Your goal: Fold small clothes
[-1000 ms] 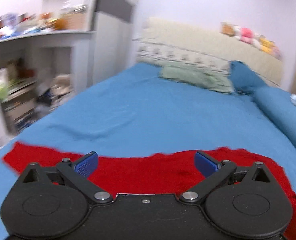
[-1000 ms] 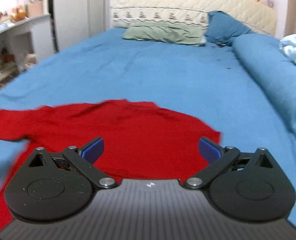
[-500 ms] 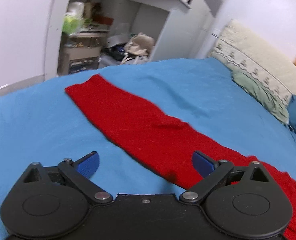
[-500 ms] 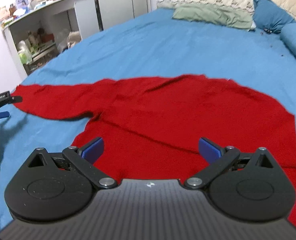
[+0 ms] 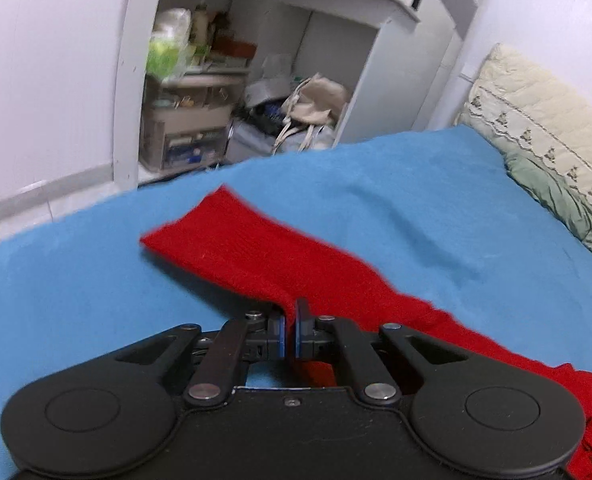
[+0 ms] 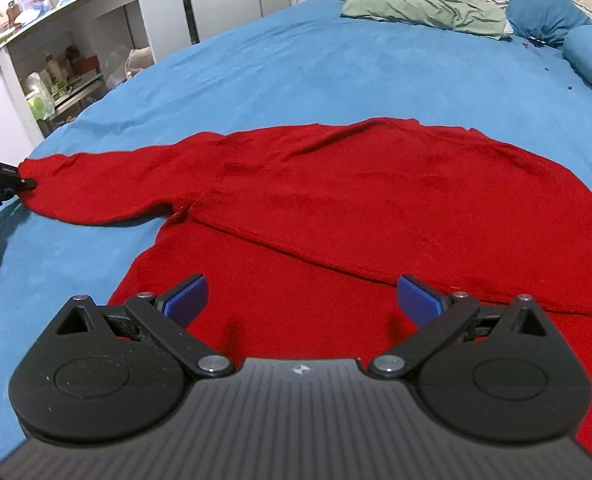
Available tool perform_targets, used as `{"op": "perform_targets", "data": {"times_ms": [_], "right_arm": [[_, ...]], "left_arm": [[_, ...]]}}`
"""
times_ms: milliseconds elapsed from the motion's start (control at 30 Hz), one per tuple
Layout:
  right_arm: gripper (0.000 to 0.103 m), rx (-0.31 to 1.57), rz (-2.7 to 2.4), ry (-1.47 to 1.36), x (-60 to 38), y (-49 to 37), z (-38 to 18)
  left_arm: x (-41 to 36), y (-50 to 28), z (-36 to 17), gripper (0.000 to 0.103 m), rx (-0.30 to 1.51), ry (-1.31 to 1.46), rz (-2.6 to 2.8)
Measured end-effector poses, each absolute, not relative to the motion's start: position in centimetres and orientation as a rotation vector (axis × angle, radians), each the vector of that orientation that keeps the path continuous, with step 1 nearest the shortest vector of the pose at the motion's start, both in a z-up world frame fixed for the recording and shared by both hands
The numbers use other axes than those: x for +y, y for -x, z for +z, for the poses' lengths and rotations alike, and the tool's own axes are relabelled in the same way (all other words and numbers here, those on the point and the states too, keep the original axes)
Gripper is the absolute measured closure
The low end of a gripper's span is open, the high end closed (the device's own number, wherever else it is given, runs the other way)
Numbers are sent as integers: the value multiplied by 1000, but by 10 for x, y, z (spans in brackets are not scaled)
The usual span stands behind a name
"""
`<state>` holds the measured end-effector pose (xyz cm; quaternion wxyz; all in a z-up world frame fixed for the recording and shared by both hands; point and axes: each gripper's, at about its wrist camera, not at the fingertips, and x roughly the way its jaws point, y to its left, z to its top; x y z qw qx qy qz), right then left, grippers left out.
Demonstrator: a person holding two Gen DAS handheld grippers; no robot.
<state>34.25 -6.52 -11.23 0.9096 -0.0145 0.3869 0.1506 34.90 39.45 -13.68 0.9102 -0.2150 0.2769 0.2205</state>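
A red knit sweater lies spread flat on the blue bed, with one long sleeve stretched out to the left. In the left wrist view my left gripper is shut on the near edge of that sleeve, and the cloth lifts slightly at the pads. The left gripper also shows at the far left of the right wrist view, at the sleeve's cuff end. My right gripper is open and empty, hovering over the sweater's lower body.
The blue bedsheet covers the bed. A green pillow and blue pillows lie at the headboard. White shelves full of clutter stand off the bed's left side. The bed edge is close to the sleeve.
My left gripper has moved in on the sleeve and shut on its edge; it was open before. My right gripper stayed open and dropped a little closer over the sweater's body.
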Motion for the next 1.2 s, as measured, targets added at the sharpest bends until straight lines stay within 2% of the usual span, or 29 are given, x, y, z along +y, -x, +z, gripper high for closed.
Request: {"op": "perform_targets", "data": {"times_ms": [200,333,467,567,733,867,1000,1100,1167,1200], "right_arm": [[0,759,266,-10,-94,-333,-91],[0,711,222,-41,-131,-323,-66],[0,668,159,-59,-176,-312,-44],[0,652,101,-63,-211,-304,-37],[0,688,12,-99,-267,-294,-44],[0,726,-15,-135,-297,-288,-59],[0,738,-13,-140,-309,-288,-70],[0,726,-1,-154,-312,-291,-70],[0,719,7,-156,-309,-293,-68],[0,716,12,-156,-306,-294,-67]], "left_arm": [[323,-355,-63,99,464,252,297],[235,-366,-2,99,358,124,103],[122,-385,21,99,342,59,-117],[37,-396,-3,99,408,29,-252],[-67,-398,-89,99,621,-15,-365],[-101,-390,-146,99,755,-67,-378],[-109,-380,-153,98,748,-111,-372],[-104,-375,-144,86,751,-131,-361],[-94,-370,-132,62,734,-141,-367],[-92,-362,-130,56,727,-144,-369]]}}
